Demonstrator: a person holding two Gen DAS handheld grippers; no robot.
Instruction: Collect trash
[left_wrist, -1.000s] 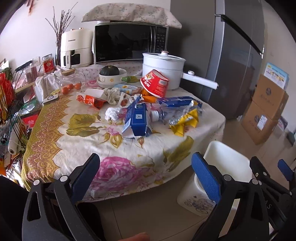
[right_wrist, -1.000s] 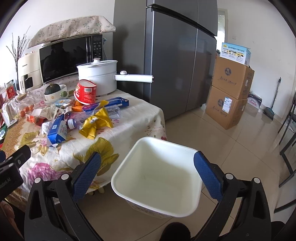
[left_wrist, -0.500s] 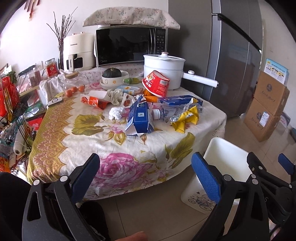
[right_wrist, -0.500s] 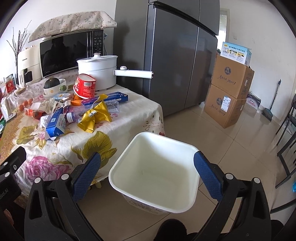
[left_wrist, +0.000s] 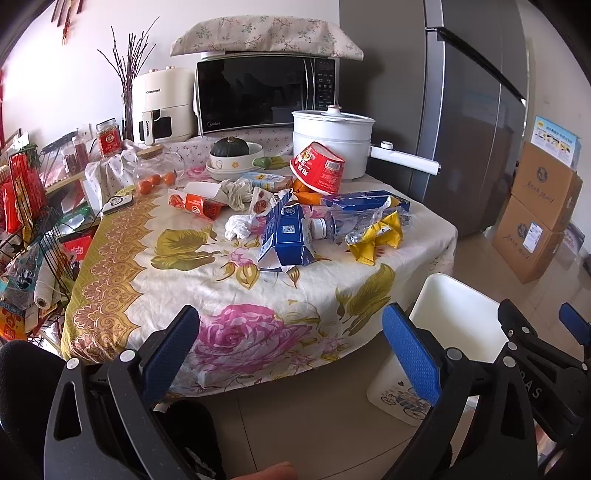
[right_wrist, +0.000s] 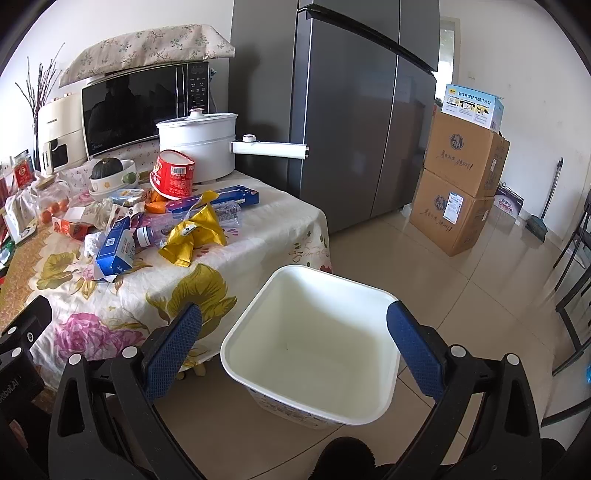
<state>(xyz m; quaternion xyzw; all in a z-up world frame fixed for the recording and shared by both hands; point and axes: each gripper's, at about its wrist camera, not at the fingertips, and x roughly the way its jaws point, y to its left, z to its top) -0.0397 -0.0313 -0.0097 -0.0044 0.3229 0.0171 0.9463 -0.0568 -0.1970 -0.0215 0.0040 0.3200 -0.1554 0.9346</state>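
Currently, both tools sit short of the table, spread wide and empty. The left gripper (left_wrist: 290, 349) has its blue pads (left_wrist: 173, 347) parted to what looks like full width, with only the hanging edge of the floral tablecloth (left_wrist: 236, 336) showing between them and nothing touched. The right gripper (right_wrist: 293, 345) is equally wide apart and holds nothing. In the right wrist view it frames the white bin (right_wrist: 310, 402), which stands on the floor just beside the table's near right corner and appears to hold nothing.

The trash lies ahead of the left gripper and slightly to its right, in a cluster past the middle of the tabletop. Nearest is the blue carton (left_wrist: 286, 236), flattened, with its long axis running roughly away from the left gripper. Touching or just beside it on the left is a crumpled white tissue (left_wrist: 240, 225). To its right lies the yellow wrapper (left_wrist: 378, 236), partly under a clear plastic bottle (left_wrist: 343, 223). Farther back are an orange packet (left_wrist: 195, 205), a long blue box (left_wrist: 365, 201) and a tipped red cup (left_wrist: 317, 168).

The left gripper is judged the nearer tool to the carton. From the right gripper, the cluster lies ahead and well to the left, while the bin lies directly below and in front.
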